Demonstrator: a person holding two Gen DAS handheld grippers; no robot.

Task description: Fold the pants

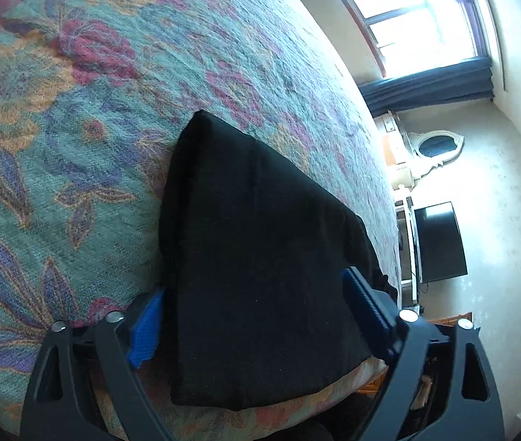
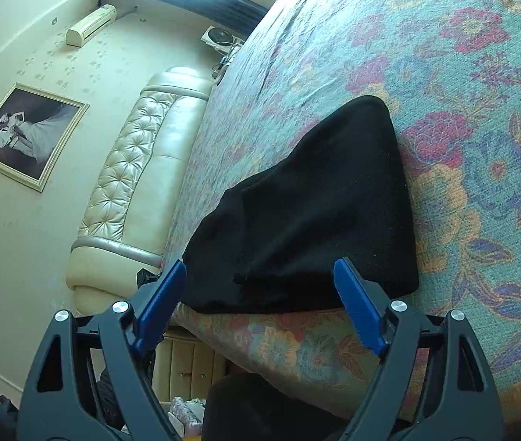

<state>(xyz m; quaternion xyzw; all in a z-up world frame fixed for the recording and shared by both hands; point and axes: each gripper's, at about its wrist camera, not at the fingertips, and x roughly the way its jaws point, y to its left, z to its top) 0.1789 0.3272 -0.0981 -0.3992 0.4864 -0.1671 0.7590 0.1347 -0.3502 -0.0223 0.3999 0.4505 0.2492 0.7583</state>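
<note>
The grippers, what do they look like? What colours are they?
Both match: the left gripper and right gripper each have two black plastic arms with triangle-shaped cut-outs and round silver bolts. Their fingers wear bright blue ribbed pads. No cables or sleeves show.

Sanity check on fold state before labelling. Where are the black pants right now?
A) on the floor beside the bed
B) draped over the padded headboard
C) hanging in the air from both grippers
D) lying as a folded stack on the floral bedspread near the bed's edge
D: the black pants lie as a compact folded stack on the floral bedspread by the bed's near edge, neither lifted nor hanging.
</note>
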